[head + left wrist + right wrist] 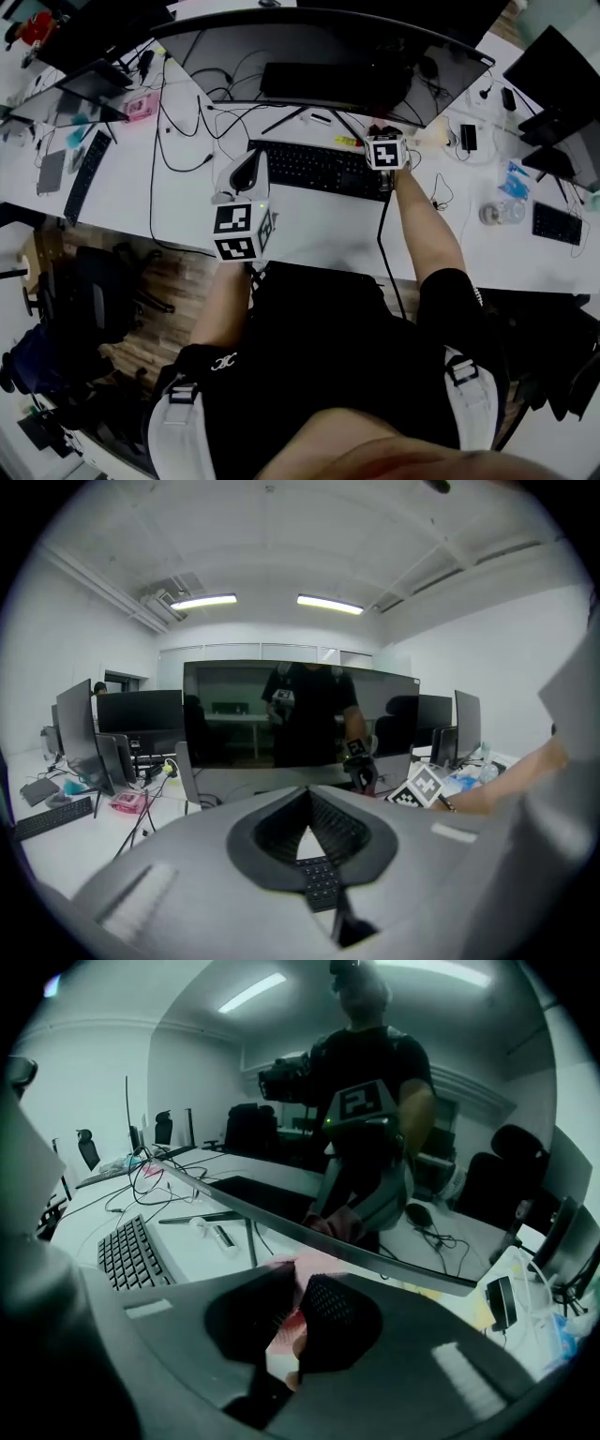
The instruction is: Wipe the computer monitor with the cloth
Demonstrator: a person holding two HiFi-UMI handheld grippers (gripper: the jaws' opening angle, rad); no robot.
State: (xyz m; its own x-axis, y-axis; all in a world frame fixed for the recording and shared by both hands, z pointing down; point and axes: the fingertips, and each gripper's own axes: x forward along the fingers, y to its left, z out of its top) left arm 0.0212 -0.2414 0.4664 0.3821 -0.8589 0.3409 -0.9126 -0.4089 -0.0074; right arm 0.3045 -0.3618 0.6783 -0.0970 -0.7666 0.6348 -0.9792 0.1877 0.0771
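Cloth point(283, 1327), pink, sits pinched between the closed jaws of the right gripper point(382, 133). That gripper is at the lower right part of the monitor point(319, 56), just at its bottom edge and beyond the keyboard point(314, 167). The screen lies straight ahead of the jaws, on the far side, so this hand is clearly the nearer one. The left gripper point(247, 167) hangs by the keyboard's left end, jaws together on nothing, well short of the screen. The monitor is a wide curved panel: its long axis runs left to right, and its face points near, towards the person. Strokes would probably best run leftwards along that axis.
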